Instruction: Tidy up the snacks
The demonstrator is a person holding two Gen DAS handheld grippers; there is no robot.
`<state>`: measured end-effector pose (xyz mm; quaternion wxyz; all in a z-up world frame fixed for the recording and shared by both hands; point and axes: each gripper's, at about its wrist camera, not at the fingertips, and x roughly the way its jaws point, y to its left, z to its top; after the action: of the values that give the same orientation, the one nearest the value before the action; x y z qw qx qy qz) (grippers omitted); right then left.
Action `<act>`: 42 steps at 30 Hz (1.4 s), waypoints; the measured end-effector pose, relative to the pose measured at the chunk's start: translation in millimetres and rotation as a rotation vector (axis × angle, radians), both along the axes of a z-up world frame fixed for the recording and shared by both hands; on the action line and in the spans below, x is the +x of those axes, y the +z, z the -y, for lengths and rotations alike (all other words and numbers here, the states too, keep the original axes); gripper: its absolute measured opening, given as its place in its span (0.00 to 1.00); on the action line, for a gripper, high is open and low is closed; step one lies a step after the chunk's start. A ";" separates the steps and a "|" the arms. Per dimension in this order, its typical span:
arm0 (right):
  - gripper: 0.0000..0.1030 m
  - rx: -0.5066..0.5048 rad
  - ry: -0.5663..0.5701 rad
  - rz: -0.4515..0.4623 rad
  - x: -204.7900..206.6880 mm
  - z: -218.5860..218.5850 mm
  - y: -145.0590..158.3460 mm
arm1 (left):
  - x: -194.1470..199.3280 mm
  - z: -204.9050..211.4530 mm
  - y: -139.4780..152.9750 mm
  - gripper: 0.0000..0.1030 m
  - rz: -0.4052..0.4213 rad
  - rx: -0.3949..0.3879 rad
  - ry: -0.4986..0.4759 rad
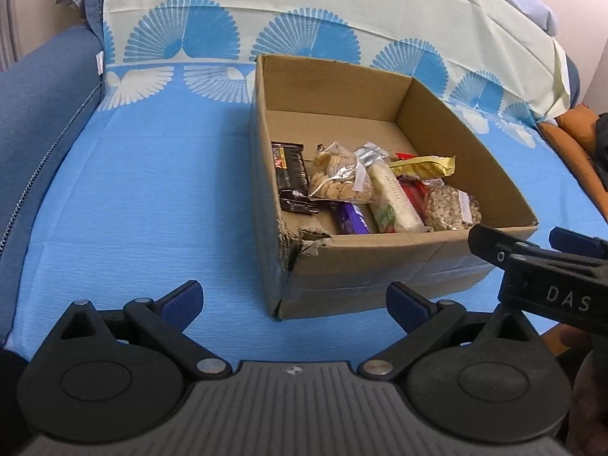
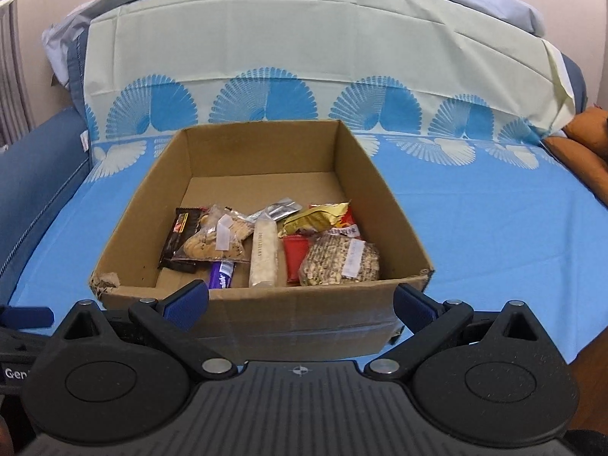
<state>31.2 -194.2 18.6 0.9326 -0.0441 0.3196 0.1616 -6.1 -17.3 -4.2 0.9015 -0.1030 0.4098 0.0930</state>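
An open cardboard box [image 1: 418,266] [image 2: 288,319] stands on a blue bedsheet. Several snacks lie in its near half: a dark chocolate bar [image 1: 290,174] [image 2: 180,237], a clear bag of cookies [image 1: 340,178] [image 2: 216,243], a purple bar [image 1: 351,220] [image 2: 221,275], a white puffed bar [image 1: 395,201] [image 2: 263,254], a gold wrapper [image 1: 425,165] [image 2: 317,218], a red pack [image 2: 294,258] and a bag of nuts [image 1: 450,207] [image 2: 340,260]. My left gripper [image 1: 294,306] is open and empty before the box's near left corner. My right gripper [image 2: 300,307] is open and empty before the box's near wall; it also shows in the left wrist view [image 1: 539,250].
The blue sheet [image 1: 152,197] [image 2: 494,228] covers the bed around the box. Pale patterned pillows [image 1: 304,11] [image 2: 304,57] lie behind. A blue padded side [image 1: 34,114] runs along the left. An orange cushion [image 2: 581,144] sits at the right.
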 end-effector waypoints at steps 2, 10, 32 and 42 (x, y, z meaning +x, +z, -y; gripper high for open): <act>0.99 -0.003 0.007 0.002 0.2 -3.1 0.2 | 0.0 -0.9 -0.2 0.99 -0.003 0.000 0.005; 0.99 0.004 0.010 -0.006 3.4 -2.8 -1.0 | 1.4 -0.9 0.3 0.99 -0.014 -0.008 0.011; 0.99 0.000 -0.002 -0.008 4.5 -4.4 -3.2 | 3.4 -2.3 0.2 0.99 -0.030 -0.007 0.036; 0.99 -0.001 -0.001 -0.006 5.0 -4.4 -3.2 | 3.2 -0.8 1.2 0.99 -0.029 -0.002 0.032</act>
<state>36.2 -189.8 15.4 0.9317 -0.0439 0.3225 0.1612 -2.9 -16.5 -3.0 0.8937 -0.1094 0.4214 0.1086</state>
